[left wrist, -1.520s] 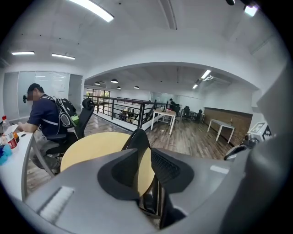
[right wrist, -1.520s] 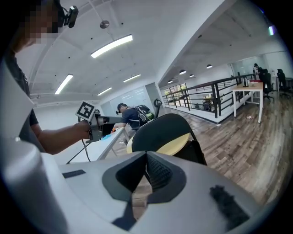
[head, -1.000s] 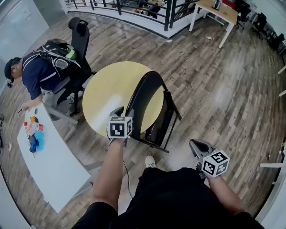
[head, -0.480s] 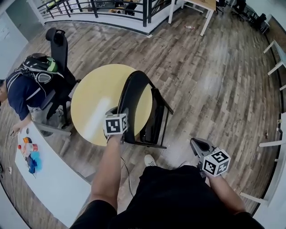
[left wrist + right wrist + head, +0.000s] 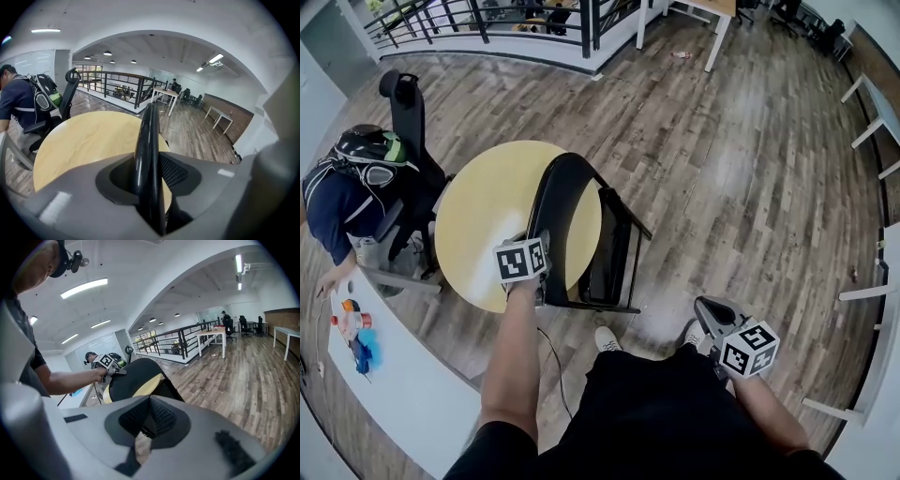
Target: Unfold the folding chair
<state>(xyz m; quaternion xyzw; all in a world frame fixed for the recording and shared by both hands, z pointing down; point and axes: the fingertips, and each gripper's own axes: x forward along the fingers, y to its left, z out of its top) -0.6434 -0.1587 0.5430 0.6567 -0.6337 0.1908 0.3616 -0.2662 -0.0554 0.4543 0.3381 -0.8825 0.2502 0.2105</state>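
The left gripper [image 5: 536, 247] has its 2 jaws set around the curved black rim of the folding chair's backrest, right at the near edge of the round yellow table [image 5: 483, 225]. They have just been closing, and in the left gripper view the rim fills the gap, with both pads looking pressed to it, so I take this as a grasp. The right gripper [image 5: 705, 307] is clenched on nothing. It hangs by the person's hip, well apart from the table on its near right side, pointing toward the chair.

The folding chair [image 5: 565, 197] stands upright and folded against the right side of the table (its backrest overlaps the tabletop in the head view). The seat [image 5: 614, 253] lies nearly flat against the frame on the side away from the table.

As for progress, only the opening step looks done: 1 gripper has hold of the backrest. Nothing has been spread yet. By my reading, what remains is to steady the back, bring the free gripper to the seat or front frame, swing the seat down until the legs splay, and leave the chair on all 4 feet.
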